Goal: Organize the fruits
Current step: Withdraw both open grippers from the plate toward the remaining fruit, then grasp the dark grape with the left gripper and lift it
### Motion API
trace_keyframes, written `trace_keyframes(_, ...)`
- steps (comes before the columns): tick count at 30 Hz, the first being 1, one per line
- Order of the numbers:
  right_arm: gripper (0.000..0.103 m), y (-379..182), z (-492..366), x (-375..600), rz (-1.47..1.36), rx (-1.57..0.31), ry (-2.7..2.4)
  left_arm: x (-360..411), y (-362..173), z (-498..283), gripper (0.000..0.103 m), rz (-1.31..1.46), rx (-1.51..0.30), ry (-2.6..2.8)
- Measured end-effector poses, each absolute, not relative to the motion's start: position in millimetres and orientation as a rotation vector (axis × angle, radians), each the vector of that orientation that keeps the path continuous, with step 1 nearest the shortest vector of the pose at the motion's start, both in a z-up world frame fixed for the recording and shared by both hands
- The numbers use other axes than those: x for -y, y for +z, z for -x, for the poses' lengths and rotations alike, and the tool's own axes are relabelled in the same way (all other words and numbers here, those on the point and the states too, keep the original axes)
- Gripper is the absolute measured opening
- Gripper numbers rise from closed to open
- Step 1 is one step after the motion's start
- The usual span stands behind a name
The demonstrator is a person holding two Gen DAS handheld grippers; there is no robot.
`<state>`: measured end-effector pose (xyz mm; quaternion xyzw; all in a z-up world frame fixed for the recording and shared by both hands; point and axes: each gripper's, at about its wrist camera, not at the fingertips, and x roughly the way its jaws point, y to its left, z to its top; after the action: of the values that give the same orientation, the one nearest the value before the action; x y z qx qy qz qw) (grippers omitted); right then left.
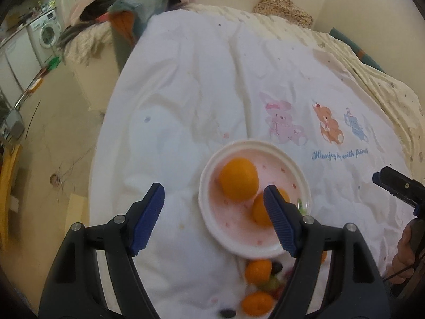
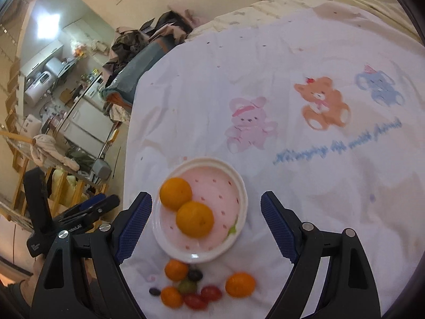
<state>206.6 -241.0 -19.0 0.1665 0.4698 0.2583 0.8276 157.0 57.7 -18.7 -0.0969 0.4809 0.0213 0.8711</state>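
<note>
Gaping wide and empty, left gripper [image 1: 213, 219] and right gripper [image 2: 205, 227] hover above the plate [image 2: 240, 186].

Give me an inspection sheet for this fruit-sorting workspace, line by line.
Surface: white bedsheet printed with cartoon animals, wrinkled.
Job's things: round pink-and-white plate holds two oranges; three smaller loose oranges, red cherry tomatoes, dark and green grapes lie on the sheet near the plate.
Clutter: heap of clothes at the bed's far edge.
Grippers: left hand-held gripper open, empty; right hand-held gripper open, empty, over the plate.
Cables: nothing seen.
Surroundings: white washing machine, kitchen shelves.
</note>
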Motion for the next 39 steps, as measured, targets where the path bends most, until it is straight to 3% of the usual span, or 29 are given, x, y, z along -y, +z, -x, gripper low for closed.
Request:
trace_keyframes(9, 0.087, -19.6, -148.7, 266.5, -0.392, -1.014, 0.481, -52.5, -23.0, -97.5, 0.074, 0.186, -1.043, 0.027)
trace_keyframes(18, 0.087, -38.5, -118.0, 289.8, -0.469, -1.065, 0.373, -42.3, -64.0, -64.2, 0.071, 0.189, -1.227, -0.024)
trace_keyframes(20, 0.087, -39.6, -116.4, 289.8, -0.453, -1.067, 0.360, -38.9, -75.4, -61.3, 0.059, 0.211, -1.273, -0.030)
trace_keyframes(24, 0.087, -43.0, -116.2, 291.3, -0.456, -1.074, 0.339, -35.7, -95.9, -61.6, 0.050, 0.278, -1.357, -0.028)
trace_keyframes(26, 0.087, -44.2, -116.1, 292.1, -0.458, -1.076, 0.336, -35.0, -102.8, -62.0, 0.036, 0.300, -1.386, -0.029)
trace_keyframes(28, 0.087, -45.2, -116.1, 291.8, -0.450, -1.078, 0.331, -32.7, -109.8, -62.7, 0.028, 0.314, -1.422, -0.035)
trace_keyframes(39, 0.087, -49.3, -116.1, 290.4, -0.441, -1.096, 0.326, -19.4, -126.3, -64.3, 0.028, 0.317, -1.478, -0.065)
